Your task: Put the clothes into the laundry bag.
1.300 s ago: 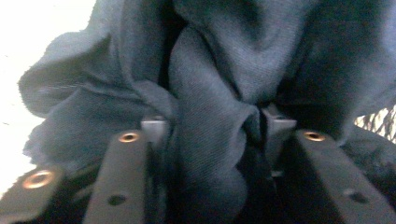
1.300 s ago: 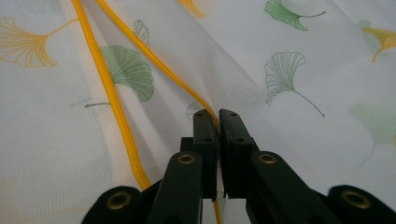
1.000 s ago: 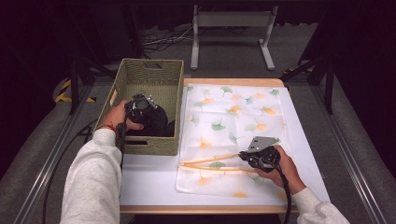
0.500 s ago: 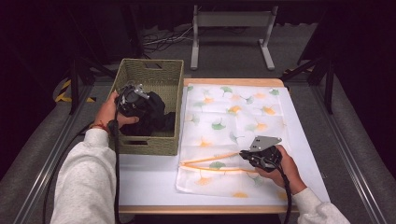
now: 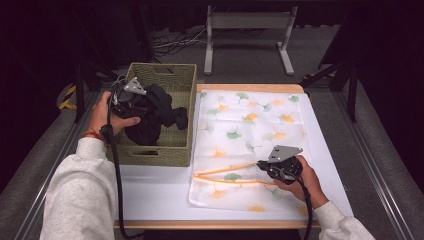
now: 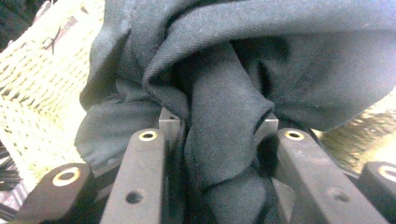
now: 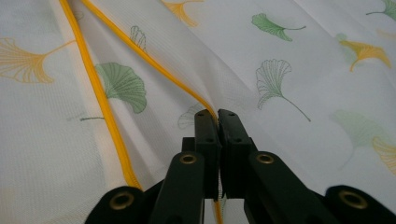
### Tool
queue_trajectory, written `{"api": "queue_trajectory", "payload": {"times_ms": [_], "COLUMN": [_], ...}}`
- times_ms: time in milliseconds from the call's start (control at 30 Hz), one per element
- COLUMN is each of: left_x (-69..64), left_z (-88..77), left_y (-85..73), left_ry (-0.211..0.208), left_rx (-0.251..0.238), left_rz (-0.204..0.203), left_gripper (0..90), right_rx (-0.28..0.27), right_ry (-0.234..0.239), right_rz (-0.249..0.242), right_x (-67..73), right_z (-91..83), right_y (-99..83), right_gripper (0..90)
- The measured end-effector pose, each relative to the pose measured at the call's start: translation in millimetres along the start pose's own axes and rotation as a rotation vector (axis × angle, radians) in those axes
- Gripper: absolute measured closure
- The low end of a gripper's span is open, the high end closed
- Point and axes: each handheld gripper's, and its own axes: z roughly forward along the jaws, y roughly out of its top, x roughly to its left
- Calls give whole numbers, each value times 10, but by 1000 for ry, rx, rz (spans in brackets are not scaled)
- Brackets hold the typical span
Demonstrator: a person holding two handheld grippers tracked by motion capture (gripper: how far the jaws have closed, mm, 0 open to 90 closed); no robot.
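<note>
Left gripper (image 5: 131,97) has lifted the crumpled black cloth garment (image 5: 159,112), clamped, above the woven basket (image 5: 165,75); right gripper (image 5: 264,166) pinches the leaf-print mesh bag's (image 5: 250,125) orange-trimmed opening (image 7: 100,107); next we carry it in.

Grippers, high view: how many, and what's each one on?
2. The left gripper is over the woven basket, shut on a black cloth. The right gripper is low on the leaf-print mesh bag, pinching its yellow-edged opening.
</note>
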Motion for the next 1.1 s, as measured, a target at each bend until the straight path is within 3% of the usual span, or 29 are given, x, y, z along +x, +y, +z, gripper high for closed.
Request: {"api": "queue_trajectory", "payload": {"times_ms": [467, 867, 1100], "left_x": [-74, -160, -318], "left_z": [-415, -527, -638], "left_y": [176, 327, 446], "left_ry": [27, -8, -61], "left_rx": [-68, -128, -183], "left_rz": [7, 2, 10], "left_gripper": [675, 675, 675], "right_rx": [-2, -6, -5], "right_ry": [-3, 3, 5], "right_rz": [2, 3, 7], "right_x": [4, -1, -2], "right_z": [-9, -18, -17], "right_y": [6, 2, 2], "right_gripper": [880, 881, 883]}}
